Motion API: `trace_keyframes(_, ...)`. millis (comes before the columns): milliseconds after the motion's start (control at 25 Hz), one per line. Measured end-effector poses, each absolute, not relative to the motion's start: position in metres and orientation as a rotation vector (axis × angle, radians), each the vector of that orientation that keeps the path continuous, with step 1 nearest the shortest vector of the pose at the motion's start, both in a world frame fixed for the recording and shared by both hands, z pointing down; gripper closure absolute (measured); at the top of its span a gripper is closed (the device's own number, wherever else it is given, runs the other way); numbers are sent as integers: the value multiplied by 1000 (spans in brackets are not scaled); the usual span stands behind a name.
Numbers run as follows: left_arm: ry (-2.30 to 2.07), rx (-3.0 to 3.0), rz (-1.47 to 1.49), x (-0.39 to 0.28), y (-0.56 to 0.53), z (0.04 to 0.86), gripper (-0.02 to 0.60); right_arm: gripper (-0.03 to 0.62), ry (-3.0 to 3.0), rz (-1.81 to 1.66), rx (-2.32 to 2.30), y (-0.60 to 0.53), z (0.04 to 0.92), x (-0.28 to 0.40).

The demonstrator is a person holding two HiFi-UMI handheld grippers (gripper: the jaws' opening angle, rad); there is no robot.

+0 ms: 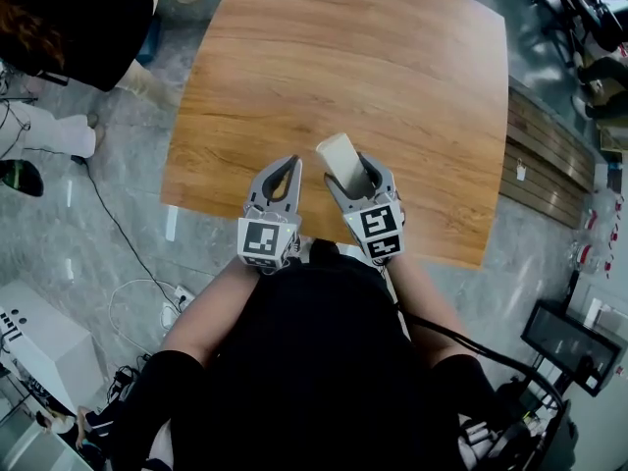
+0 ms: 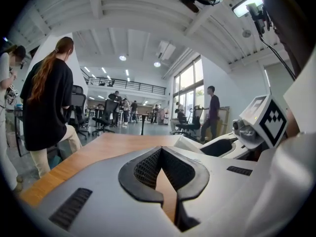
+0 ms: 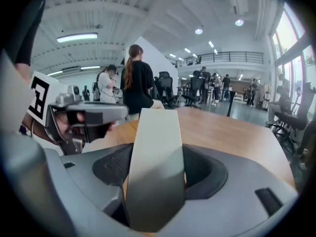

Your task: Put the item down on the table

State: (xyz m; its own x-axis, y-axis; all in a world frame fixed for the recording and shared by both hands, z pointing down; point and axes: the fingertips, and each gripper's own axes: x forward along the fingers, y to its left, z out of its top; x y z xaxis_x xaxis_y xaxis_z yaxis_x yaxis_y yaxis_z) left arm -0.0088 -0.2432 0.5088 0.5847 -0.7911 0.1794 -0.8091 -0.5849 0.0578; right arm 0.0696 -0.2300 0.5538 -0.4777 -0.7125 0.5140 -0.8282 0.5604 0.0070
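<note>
Sitting pinched between the right gripper [image 1: 358, 180] fingers [image 3: 210, 169]: a pale block [image 3: 157, 132].

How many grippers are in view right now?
2. The left gripper is over the table, jaws shut, empty; the right gripper beside it holds a pale block.

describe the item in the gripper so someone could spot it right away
Start at the big wooden table; two grey grippers hover at its near edge. The item is the pale cream block gripped by the right gripper; the left gripper beside it is shut and empty.
</note>
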Motion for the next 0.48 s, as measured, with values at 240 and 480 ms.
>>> trace_keyframes(240, -1312, 2759, 115, 9, -238, 474, 578, 329, -2469, 141, 1421, -213, 467, 73)
trace_keyframes(480, -1298, 2798, 53, 20, -236, 450, 578, 329, -2538, -59, 1511, -205, 432, 79)
